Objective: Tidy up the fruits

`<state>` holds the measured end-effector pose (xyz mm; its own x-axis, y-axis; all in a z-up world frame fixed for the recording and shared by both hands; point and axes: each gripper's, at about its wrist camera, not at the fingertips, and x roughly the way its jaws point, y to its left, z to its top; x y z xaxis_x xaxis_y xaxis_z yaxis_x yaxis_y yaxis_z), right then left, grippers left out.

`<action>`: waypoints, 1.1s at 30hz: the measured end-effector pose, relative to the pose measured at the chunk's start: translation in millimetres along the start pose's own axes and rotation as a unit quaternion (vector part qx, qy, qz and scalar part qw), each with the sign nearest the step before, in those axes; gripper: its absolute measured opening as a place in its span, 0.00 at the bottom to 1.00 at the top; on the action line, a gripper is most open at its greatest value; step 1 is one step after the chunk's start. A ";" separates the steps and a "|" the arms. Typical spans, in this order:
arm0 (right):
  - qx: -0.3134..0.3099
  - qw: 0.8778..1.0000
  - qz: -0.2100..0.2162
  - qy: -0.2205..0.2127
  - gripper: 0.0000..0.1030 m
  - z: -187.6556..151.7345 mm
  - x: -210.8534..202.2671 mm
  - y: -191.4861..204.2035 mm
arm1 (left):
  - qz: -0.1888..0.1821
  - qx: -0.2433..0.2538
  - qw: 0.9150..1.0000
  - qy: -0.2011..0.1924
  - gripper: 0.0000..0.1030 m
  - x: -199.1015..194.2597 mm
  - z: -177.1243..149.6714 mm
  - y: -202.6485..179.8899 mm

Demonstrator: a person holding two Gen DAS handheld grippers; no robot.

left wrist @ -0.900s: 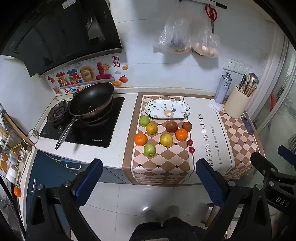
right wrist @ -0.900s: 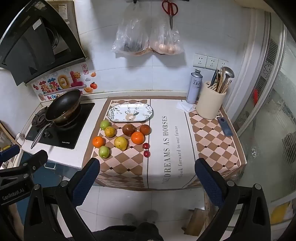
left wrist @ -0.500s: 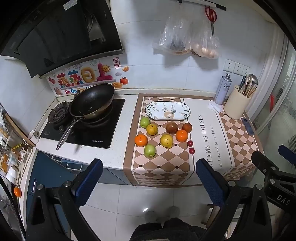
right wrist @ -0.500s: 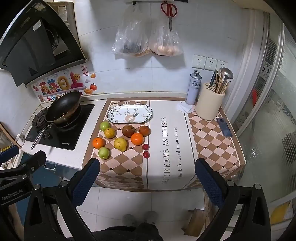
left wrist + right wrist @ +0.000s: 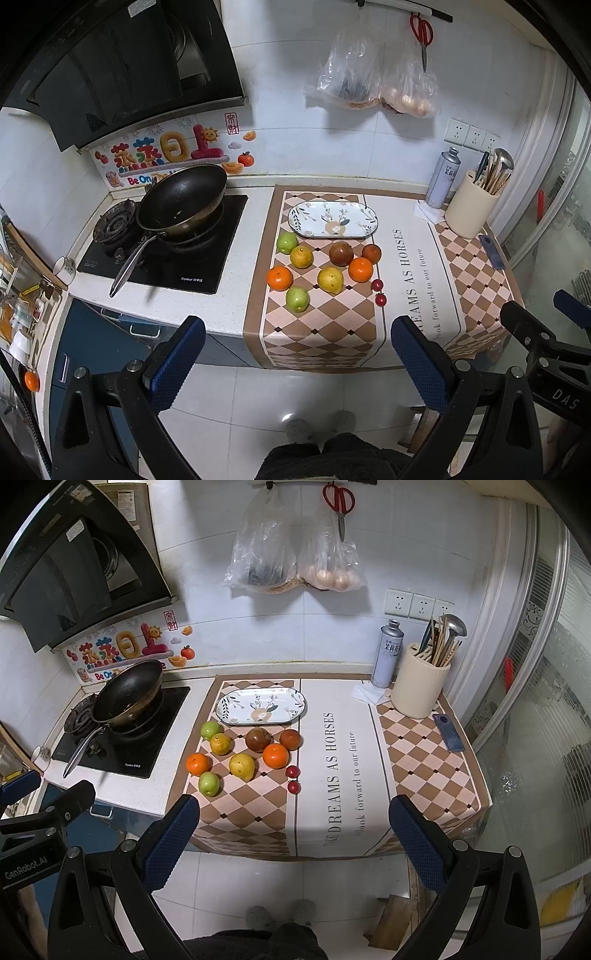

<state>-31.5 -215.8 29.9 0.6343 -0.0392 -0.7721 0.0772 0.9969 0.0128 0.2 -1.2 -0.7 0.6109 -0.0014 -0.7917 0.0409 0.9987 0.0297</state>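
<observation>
Several fruits lie on the checkered mat [image 5: 317,332] in front of an empty oval plate [image 5: 333,219] [image 5: 260,706]: two green ones [image 5: 296,298], two oranges [image 5: 279,277] [image 5: 275,755], yellow ones [image 5: 330,280] [image 5: 242,766], two dark brown-red ones [image 5: 341,253] and two small red fruits [image 5: 380,299] [image 5: 294,787]. My left gripper [image 5: 295,354] hangs open well in front of the counter, above the floor, nothing between its fingers. My right gripper [image 5: 293,830] is open too, equally far back and empty. Each gripper shows at the edge of the other's view.
A black wok [image 5: 181,201] sits on the stove at left. At the back right stand a spray can [image 5: 443,177], a utensil holder [image 5: 471,208] and a phone [image 5: 447,732]. Plastic bags [image 5: 291,561] and scissors hang on the wall. Feet in slippers [image 5: 321,428] stand below.
Both views have tilted slightly, so the counter and fruits sit a little lower in frame. Grippers stay open; no fruit has moved.
</observation>
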 end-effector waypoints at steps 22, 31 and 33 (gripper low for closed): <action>0.001 1.000 0.002 0.001 1.00 -1.4 2.9 -0.6 | -0.003 -0.001 1.000 0.002 1.00 -8.2 0.1 -9.2; 0.002 1.000 0.001 -0.001 1.00 -0.5 1.6 1.6 | -0.004 -0.004 1.000 0.002 1.00 -7.8 -1.1 -16.0; 0.002 1.000 0.002 -0.001 1.00 -0.6 1.0 1.4 | -0.003 -0.004 1.000 0.002 1.00 -8.4 -1.3 -17.2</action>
<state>-31.2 -214.4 28.8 0.6366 -0.0347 -0.7704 0.0774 0.9968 0.0190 -6.6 -18.3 4.6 0.6081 -0.0081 -0.7938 0.0394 0.9990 0.0201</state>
